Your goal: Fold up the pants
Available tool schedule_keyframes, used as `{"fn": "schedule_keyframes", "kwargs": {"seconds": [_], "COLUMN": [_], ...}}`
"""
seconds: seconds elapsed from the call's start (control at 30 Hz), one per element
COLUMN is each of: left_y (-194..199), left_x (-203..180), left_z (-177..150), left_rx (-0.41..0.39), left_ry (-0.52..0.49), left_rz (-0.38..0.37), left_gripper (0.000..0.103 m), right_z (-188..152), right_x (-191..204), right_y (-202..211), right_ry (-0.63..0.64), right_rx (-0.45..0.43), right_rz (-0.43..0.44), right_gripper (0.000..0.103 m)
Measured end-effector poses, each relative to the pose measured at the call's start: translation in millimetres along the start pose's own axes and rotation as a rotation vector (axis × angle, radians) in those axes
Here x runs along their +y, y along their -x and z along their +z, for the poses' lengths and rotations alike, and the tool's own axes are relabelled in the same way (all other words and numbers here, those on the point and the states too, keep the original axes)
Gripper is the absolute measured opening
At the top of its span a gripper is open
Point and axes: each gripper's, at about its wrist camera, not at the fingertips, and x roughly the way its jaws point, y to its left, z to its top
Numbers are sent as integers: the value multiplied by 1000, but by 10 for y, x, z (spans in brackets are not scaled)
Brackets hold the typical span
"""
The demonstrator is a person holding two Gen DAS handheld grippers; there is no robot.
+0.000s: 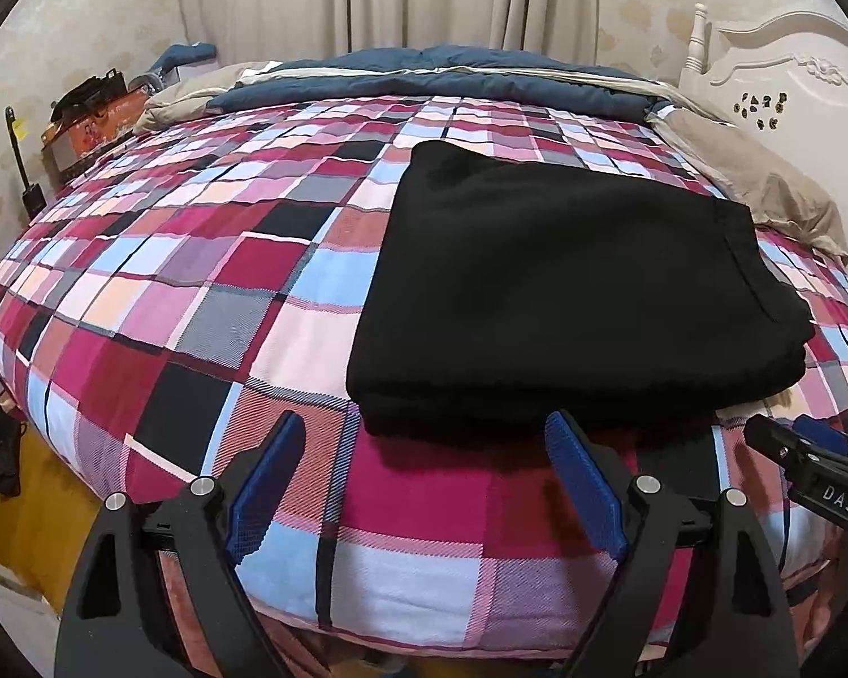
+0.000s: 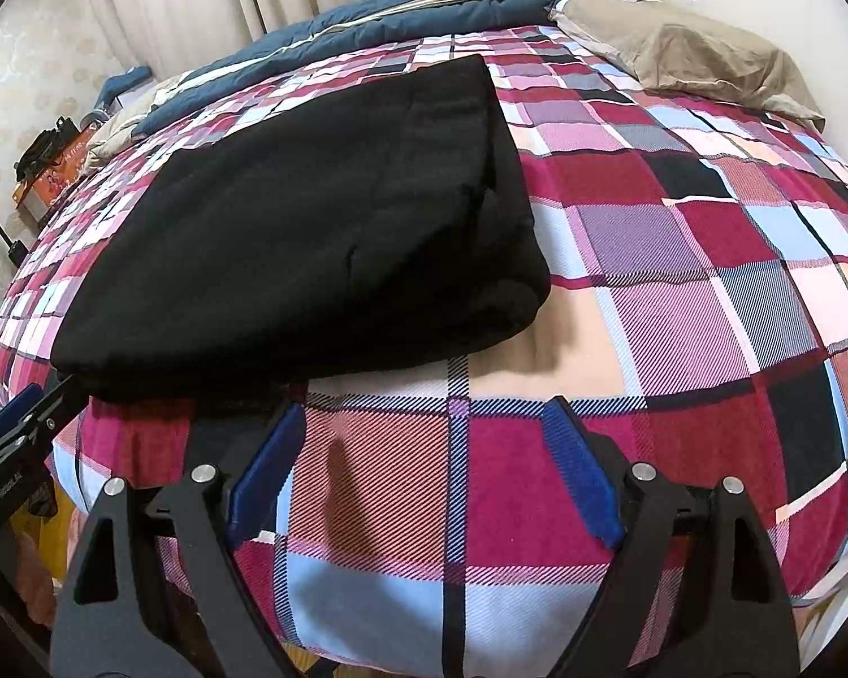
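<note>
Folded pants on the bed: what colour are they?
Plain black pants, clearest in the right wrist view.

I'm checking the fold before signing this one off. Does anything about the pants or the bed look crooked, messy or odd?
Nothing stands out. The black pants lie folded in a compact stack on the plaid bedspread, edges roughly even. Both tools, left and right, hang open and empty at the near edge.

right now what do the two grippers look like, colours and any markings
Both look alike: the left gripper and the right gripper each have two black angular fingers with triangular cut-outs, silver round pivot bolts and ribbed blue pads on the inner faces. Seen from the left wrist view, the right gripper's black side carries white lettering reading DAS. No sleeves or hands show.
</note>
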Motion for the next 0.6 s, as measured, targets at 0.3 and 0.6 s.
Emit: {"fn": "schedule_keyframes", "kwargs": {"seconds": [0.3,0.6], "left_y": [-1,10], "left_x": [-9,-19], "left_z": [1,-2], "left_rx": [1,-3], "left_ry": [-1,-6], "left_rz": [-5,-13], "left_gripper": [85,85], "right_z": [-10,-20], "right_x": [3,3], "right_y": [1,3], "right_ry": [3,6], "right_rx": [3,5], "right_rz": [0,-1], "right_gripper": [85,86]}}
